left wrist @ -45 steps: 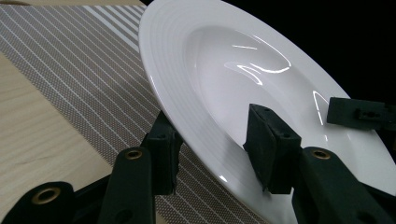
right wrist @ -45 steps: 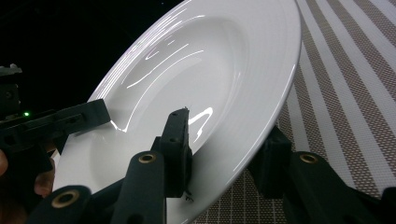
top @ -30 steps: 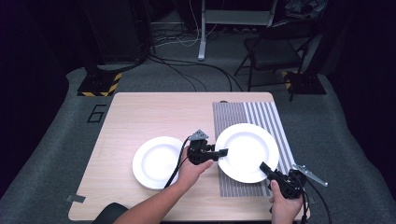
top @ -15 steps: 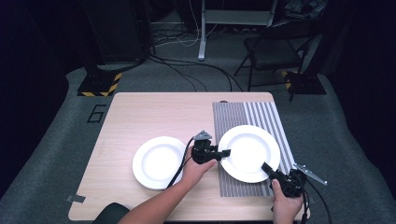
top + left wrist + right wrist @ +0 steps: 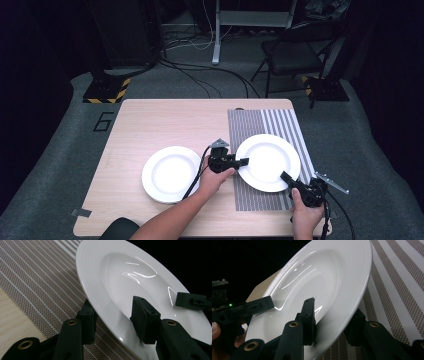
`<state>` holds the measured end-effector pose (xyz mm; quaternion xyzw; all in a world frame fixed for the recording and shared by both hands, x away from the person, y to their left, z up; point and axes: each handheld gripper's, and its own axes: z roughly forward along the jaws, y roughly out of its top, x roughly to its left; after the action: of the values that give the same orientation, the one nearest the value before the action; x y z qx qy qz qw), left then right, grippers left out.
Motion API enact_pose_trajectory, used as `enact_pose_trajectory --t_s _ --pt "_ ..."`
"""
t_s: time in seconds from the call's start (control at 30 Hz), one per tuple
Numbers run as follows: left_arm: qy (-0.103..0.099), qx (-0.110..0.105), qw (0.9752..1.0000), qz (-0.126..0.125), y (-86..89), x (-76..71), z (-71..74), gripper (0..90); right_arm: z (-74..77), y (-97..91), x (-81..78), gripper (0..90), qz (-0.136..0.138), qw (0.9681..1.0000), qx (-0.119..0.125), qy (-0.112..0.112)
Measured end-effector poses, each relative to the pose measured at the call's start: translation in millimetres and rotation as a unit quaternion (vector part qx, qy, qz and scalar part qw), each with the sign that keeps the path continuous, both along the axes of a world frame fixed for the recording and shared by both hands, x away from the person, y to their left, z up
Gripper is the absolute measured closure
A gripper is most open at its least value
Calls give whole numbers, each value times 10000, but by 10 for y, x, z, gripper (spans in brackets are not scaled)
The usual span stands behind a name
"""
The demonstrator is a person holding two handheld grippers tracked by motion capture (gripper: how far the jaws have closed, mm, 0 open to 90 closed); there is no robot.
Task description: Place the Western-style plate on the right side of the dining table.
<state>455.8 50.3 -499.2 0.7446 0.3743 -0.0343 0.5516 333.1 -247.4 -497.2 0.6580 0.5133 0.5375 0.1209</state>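
Right gripper view, from closest in: the right gripper [image 5: 329, 322] straddles the near rim of the round white ceramic plate [image 5: 322, 285], one black jaw over the glossy top face and the other under the rim against the brown-and-white striped woven placemat [image 5: 397, 282]. Whether its pads actually press on the rim I cannot tell; the jaws stand partly closed around it. Beyond the plate's well, the other gripper shows at the far rim.

Left gripper view tells the same from the opposite side: the left gripper [image 5: 116, 318] has one jaw beneath the rim and one above, on the inner face of the plate [image 5: 130, 290], with the placemat [image 5: 37, 282] underneath. Contact is not clear here either.

From the high view, the plate [image 5: 268, 161] lies on the placemat [image 5: 290, 125], between the two hands: the left gripper [image 5: 239, 162] at its left edge, the right gripper [image 5: 289, 179] at its lower right edge. The grips sit roughly across the plate from one another, so a level two-handed lift seems the move in hand, and both jaws would need to bite evenly or the dish may tip.

Farther left, a second round white plate [image 5: 171, 173] rests bare on the pale wooden table [image 5: 150, 125]. Both plates hold nothing.
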Motion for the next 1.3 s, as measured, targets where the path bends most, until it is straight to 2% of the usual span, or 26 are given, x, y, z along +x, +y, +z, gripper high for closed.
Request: enact_pose_trajectory --t_s 0.17,0.33,0.5,0.57,0.63,0.7,0.8,0.93,0.97,1.13,1.17,1.2,1.23,1.3 --pt "-53 -57 10000 0 -26 70 50 569 55 -16 79 656 8 9999 -87 -105" --pt "-96 -48 9999 8 -34 135 80 575 56 -37 166 654 43 9999 -27 -134" --pt "-149 -59 9999 4 -43 195 90 600 49 -12 281 655 148 9998 -158 -23" --pt "-246 -57 9997 40 -59 192 112 617 35 19 325 667 234 9993 -286 39" --pt "-243 -50 9996 97 -69 195 111 623 23 11 332 689 157 9997 -186 -50" --pt "-190 -22 9998 88 -77 206 87 624 14 5 337 705 65 10000 -53 21" --pt "0 10 9999 145 -100 233 24 622 -11 -4 356 707 31 9998 -26 206" --pt "39 31 9998 166 -124 265 -17 624 -54 -19 388 706 7 9994 40 351" --pt "36 31 9998 178 -130 273 -24 623 -70 -37 402 707 54 9995 -21 323" --pt "115 60 9997 210 -150 325 -55 623 -89 -56 474 707 61 9990 55 429" --pt "69 102 9997 203 -152 341 -58 622 -101 -68 486 707 79 9991 13 423" --pt "112 93 9996 229 -163 341 -56 622 -99 -63 499 707 50 9988 106 465" --pt "96 127 9996 222 -166 348 -56 622 -117 -75 504 706 95 9990 46 430" --pt "114 124 9996 237 -178 351 -63 621 -121 -77 520 706 55 9989 120 460"
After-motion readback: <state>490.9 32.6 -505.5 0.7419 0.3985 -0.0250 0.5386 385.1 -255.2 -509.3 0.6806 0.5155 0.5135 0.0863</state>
